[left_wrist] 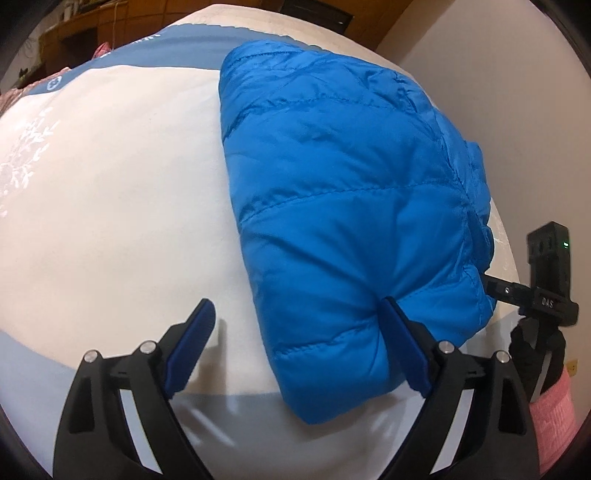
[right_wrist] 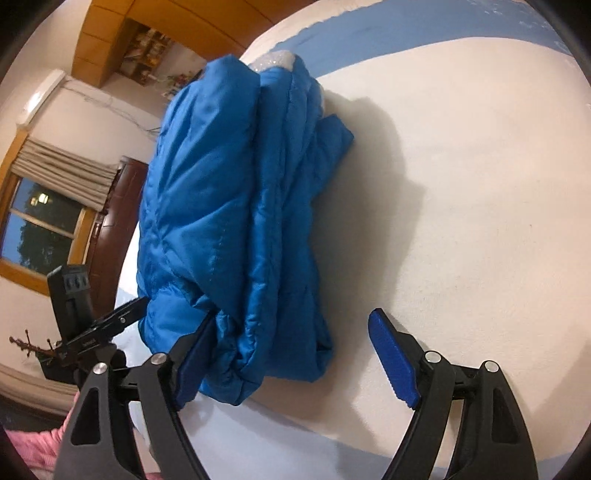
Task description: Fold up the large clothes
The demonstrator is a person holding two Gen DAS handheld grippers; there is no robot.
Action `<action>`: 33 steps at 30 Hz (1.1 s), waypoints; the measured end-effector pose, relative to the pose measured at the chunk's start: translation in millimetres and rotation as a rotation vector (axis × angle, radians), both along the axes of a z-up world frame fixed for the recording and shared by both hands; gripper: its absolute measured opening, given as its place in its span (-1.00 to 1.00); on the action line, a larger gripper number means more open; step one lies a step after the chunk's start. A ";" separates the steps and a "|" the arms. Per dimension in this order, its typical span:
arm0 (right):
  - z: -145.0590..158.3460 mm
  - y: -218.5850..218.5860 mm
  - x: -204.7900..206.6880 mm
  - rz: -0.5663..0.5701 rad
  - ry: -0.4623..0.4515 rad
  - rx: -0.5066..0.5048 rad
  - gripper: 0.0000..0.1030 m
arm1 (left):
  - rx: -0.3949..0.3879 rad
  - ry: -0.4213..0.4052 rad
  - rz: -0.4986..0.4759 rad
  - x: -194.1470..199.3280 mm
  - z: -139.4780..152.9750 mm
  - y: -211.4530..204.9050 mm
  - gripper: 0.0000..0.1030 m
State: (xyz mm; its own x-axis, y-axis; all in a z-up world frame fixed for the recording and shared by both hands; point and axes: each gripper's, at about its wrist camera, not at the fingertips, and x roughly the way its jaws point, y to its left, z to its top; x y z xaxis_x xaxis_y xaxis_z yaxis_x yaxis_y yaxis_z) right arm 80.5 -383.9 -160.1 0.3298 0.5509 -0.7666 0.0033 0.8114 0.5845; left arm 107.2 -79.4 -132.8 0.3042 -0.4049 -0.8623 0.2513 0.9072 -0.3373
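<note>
A bright blue puffer jacket (left_wrist: 343, 206) lies folded into a thick bundle on the white bed cover (left_wrist: 122, 206). My left gripper (left_wrist: 299, 339) stands open at the bundle's near corner. Its right finger (left_wrist: 404, 350) rests against the fabric, and its left finger is over bare cover. In the right wrist view the jacket (right_wrist: 229, 206) shows its stacked layers. My right gripper (right_wrist: 295, 354) is open around the near end, with its left finger (right_wrist: 194, 362) against the cloth and its right finger clear of it. Neither gripper pinches the jacket.
The bed cover has a blue-grey band (left_wrist: 207, 35) along the far side. The right gripper's black frame (left_wrist: 546, 273) and a pink sleeve (left_wrist: 554, 417) sit at the bed's right edge. Beyond the bed are a window (right_wrist: 40, 225), a dark door (right_wrist: 118, 221) and wooden cabinets (right_wrist: 110, 40).
</note>
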 end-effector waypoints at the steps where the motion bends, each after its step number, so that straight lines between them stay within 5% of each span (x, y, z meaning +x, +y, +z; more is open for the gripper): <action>1: 5.5 1.6 -1.4 -0.002 -0.006 -0.018 0.57 | 0.011 -0.004 0.002 -1.3 3.0 0.0 0.73; 13: 83.4 38.5 -43.9 -0.024 -0.071 -0.309 0.92 | 0.156 -0.031 0.050 -32.0 58.5 0.6 0.74; 24: 112.5 58.5 -71.5 -0.032 -0.054 -0.428 0.92 | 0.182 -0.134 0.107 -67.3 99.0 -0.3 0.82; 33: 137.0 78.0 -94.8 -0.015 -0.053 -0.524 0.92 | 0.253 -0.100 0.107 -93.7 119.9 -4.2 0.83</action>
